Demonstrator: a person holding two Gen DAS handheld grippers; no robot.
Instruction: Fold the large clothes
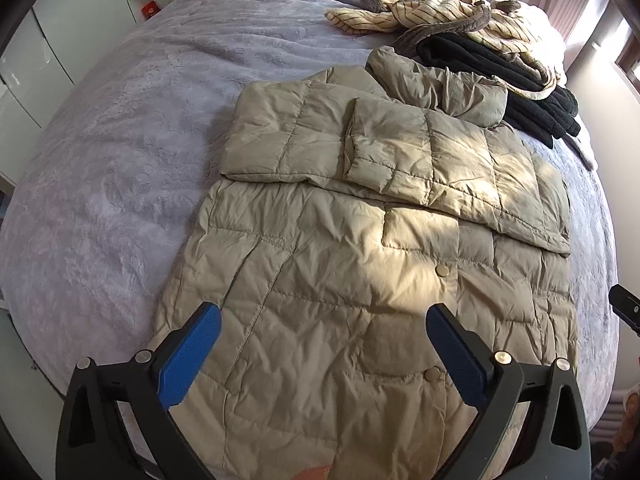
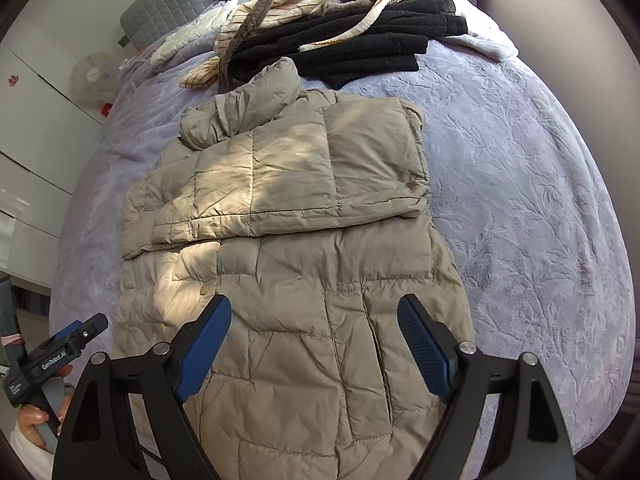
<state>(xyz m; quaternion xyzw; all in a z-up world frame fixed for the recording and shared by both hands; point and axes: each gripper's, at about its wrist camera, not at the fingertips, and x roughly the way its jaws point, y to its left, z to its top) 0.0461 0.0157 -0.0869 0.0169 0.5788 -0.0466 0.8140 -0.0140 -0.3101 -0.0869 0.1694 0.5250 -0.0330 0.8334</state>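
Your left hand-held gripper (image 1: pixel 322 346) and right hand-held gripper (image 2: pixel 316 338) hang with jaws apart, empty, over the beige quilted puffer jacket (image 1: pixel 360 248): sleeves folded across at 12 o'clock, hem unfolded.

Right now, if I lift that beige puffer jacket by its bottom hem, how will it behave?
The puffer jacket will probably flop and drape, since it creases softly on the bed. It looks light for its bulk, being quilted padding. Its smooth shell may slip, and the folded sleeves could slide off.
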